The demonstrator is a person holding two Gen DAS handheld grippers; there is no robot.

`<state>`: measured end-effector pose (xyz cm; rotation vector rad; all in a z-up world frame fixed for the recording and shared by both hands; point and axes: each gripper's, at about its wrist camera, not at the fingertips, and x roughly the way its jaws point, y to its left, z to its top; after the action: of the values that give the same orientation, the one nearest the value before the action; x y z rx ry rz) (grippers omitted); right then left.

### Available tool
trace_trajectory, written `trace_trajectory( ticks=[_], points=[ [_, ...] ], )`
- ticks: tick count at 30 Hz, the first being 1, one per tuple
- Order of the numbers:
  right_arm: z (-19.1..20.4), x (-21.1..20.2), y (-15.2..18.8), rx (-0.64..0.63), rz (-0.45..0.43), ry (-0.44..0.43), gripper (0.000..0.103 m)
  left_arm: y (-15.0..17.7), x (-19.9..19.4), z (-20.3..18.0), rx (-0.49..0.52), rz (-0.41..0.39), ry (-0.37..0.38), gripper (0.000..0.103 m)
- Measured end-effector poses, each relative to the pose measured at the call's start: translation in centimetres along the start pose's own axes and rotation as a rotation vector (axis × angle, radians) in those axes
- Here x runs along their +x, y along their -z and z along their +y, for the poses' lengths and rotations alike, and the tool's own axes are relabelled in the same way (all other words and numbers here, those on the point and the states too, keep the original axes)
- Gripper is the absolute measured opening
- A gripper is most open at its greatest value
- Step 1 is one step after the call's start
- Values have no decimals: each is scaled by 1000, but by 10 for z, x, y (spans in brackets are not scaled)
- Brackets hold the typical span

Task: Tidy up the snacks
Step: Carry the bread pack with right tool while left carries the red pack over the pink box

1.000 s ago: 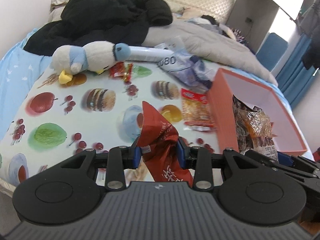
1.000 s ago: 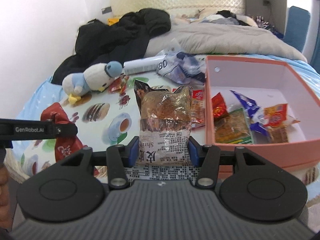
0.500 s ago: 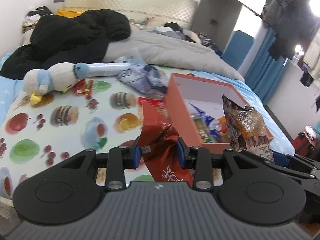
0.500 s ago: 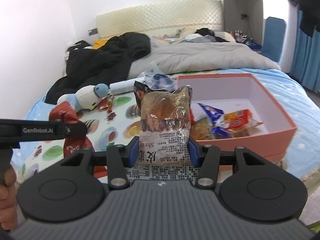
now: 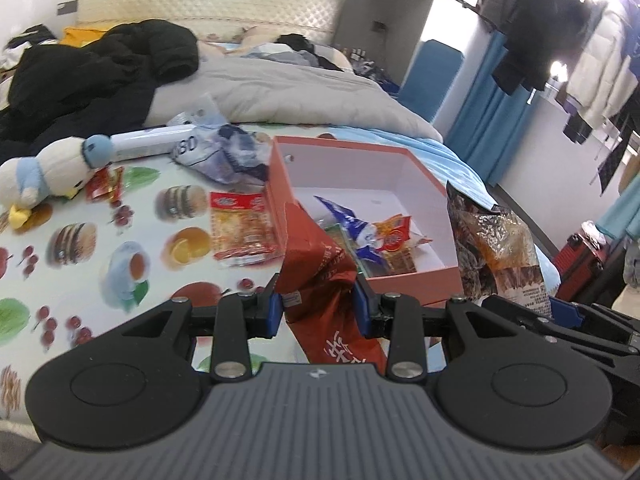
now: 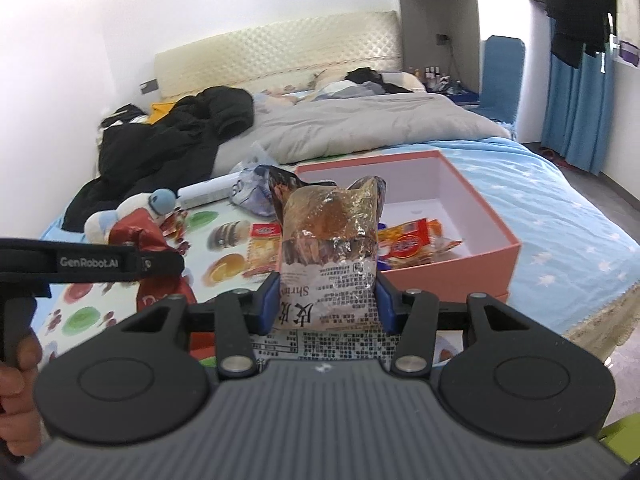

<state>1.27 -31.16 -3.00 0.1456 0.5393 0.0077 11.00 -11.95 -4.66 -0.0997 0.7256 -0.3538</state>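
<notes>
My left gripper [image 5: 318,304] is shut on a red snack bag [image 5: 320,264], held up in front of the near left corner of the open orange box [image 5: 360,148]. My right gripper [image 6: 327,300] is shut on a brown shrimp-snack bag [image 6: 330,248], held up before the orange box [image 6: 496,236]. That brown bag [image 5: 496,248] also shows at the right of the left wrist view. Several wrapped snacks [image 5: 384,236] lie in the box. One orange snack packet [image 5: 242,224] lies on the fruit-print cloth [image 5: 80,264] left of the box.
A plush penguin [image 5: 44,176], small red packets [image 5: 104,184], a white tube [image 5: 148,142] and a crumpled plastic bag [image 5: 224,152] lie on the cloth beyond. A black jacket [image 5: 92,68] and grey duvet [image 5: 280,92] cover the bed. A person's hand [image 6: 16,392] grips the left tool.
Both grippers have swung right and lifted a little with their bags still held. The box now sits more central in both views, and more of the room to the right shows.
</notes>
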Motion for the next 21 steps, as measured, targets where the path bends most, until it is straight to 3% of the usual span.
trace_trajectory(
  ticks=[11, 21],
  points=[
    [-27, 16, -7, 64, -6, 16, 51, -24, 38, -22, 46, 45, 15, 40],
    [-54, 53, -25, 100, 18, 2, 51, -54, 95, -32, 57, 94, 3, 40]
  ],
)
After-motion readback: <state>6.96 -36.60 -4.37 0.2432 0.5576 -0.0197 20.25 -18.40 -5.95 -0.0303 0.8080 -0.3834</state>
